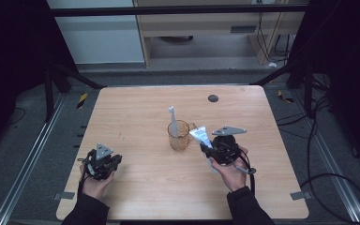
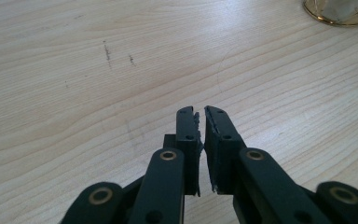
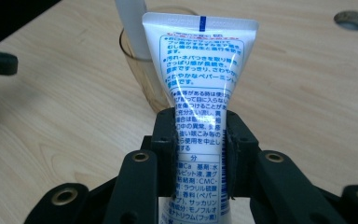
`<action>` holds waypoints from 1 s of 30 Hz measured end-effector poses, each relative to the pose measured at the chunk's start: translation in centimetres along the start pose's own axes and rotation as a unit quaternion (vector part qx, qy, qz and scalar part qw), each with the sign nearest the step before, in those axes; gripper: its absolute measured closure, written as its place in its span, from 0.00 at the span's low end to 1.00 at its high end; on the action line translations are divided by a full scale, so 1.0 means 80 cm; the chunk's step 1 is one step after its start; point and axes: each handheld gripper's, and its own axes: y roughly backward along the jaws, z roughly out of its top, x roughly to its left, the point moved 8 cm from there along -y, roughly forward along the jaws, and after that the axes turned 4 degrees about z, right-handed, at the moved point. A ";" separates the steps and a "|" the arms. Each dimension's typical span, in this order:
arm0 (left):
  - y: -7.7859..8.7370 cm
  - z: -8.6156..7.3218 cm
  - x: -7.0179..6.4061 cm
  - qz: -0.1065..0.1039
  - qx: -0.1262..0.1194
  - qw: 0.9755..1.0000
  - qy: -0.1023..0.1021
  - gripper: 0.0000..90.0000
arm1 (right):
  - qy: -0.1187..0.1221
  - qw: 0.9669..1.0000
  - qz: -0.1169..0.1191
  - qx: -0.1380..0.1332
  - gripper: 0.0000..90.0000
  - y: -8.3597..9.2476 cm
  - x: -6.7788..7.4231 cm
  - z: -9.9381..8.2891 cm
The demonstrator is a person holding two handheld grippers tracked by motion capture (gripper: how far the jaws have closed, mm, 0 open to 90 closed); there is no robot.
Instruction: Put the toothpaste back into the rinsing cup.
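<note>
A white toothpaste tube (image 3: 199, 88) with blue print stands pinched between the pads of my right gripper (image 3: 200, 128), its flat crimped end pointing away from the camera. In the high view the tube (image 1: 201, 137) is lifted off the table just right of an amber glass cup (image 1: 178, 135), with my right gripper (image 1: 215, 149) shut on it. A white toothbrush (image 1: 173, 119) stands in the cup. The cup (image 3: 142, 70) and the toothbrush handle (image 3: 131, 28) sit right behind the tube. My left gripper (image 1: 104, 161) rests at the table's front left, its jaws (image 2: 200, 121) almost together with nothing between them.
A wooden table (image 1: 136, 108) carries it all, with a round dark cable hole (image 1: 213, 98) at its back right. The cup's base (image 2: 342, 11) shows at the top right in the left gripper view. Black frame legs and cables surround the table.
</note>
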 end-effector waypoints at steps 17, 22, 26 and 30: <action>-0.001 0.000 0.000 0.000 -0.001 1.000 0.000 0.94 | -0.004 0.994 0.000 -0.111 0.78 0.000 -0.003 0.054; -0.001 0.000 -0.001 0.001 -0.002 1.000 -0.001 0.94 | -0.006 0.988 -0.005 -0.153 0.78 -0.003 -0.003 0.071; -0.001 0.000 0.000 0.003 -0.004 1.000 -0.001 0.94 | -0.010 0.985 -0.011 -0.170 0.78 -0.008 -0.005 0.082; 0.000 0.001 0.000 0.005 -0.005 1.000 -0.001 0.94 | -0.018 0.982 -0.013 -0.187 0.78 -0.015 -0.006 0.090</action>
